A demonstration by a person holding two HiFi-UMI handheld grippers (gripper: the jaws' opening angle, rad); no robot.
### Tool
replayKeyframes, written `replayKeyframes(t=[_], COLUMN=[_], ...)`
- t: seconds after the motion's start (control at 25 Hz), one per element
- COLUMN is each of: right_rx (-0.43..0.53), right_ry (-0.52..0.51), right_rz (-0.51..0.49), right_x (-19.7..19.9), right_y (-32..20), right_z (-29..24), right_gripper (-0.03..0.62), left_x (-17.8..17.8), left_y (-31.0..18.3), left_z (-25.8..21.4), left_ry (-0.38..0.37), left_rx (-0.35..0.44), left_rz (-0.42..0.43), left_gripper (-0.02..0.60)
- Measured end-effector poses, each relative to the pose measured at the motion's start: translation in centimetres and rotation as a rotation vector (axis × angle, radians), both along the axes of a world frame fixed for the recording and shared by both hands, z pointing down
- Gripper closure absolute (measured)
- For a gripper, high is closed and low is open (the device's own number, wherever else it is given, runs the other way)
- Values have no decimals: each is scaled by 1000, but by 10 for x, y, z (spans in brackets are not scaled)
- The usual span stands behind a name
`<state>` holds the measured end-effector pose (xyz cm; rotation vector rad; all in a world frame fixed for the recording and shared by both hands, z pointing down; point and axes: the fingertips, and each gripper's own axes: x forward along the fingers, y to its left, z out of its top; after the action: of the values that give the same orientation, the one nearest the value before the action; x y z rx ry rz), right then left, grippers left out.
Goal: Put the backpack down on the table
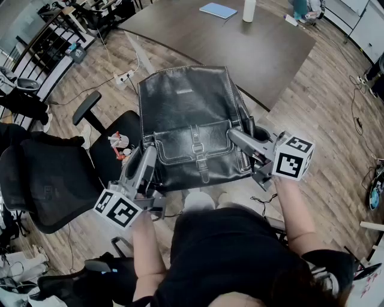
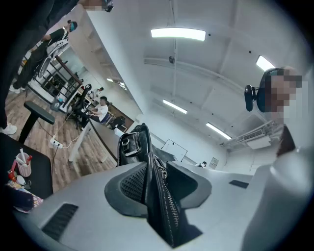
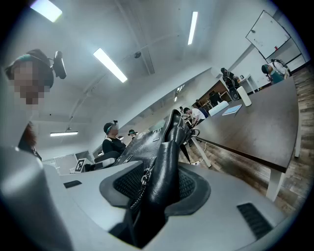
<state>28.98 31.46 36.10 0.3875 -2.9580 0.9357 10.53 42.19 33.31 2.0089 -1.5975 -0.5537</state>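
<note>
Gripping backpack [image 1: 189,114] sides with left claw [image 1: 146,160] and right claw [image 1: 239,139]; carry forward level, lower flat onto worktop [image 1: 252,42] before releasing.

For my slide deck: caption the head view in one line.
Black backpack clamped between left gripper and right gripper in midair, table ahead.

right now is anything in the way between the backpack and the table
Nothing visible. The backpack, held by the left claw and right claw, is at the table's bare near edge; a blue book and white bottle sit far back.
</note>
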Motion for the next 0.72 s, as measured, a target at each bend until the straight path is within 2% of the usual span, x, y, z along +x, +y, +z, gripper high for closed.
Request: replayKeyframes(t=[0.24, 0.56, 0.72], right_rx=[-2, 5, 12], right_ry=[4, 13, 25], right_rz=[24, 44, 48], right_x=[-6, -30, -42], right_y=[-10, -32, -37], right_z=[3, 2, 4], right_gripper=[430, 433, 433], left_x=[-8, -34, -46], left_y=[-15, -42, -48], left_z=[5, 15, 20], left_ry=[-79, -238, -265], left_rx=[-38, -94, -102], left_rz=[-36, -153, -170], left_gripper=[457, 468, 468])
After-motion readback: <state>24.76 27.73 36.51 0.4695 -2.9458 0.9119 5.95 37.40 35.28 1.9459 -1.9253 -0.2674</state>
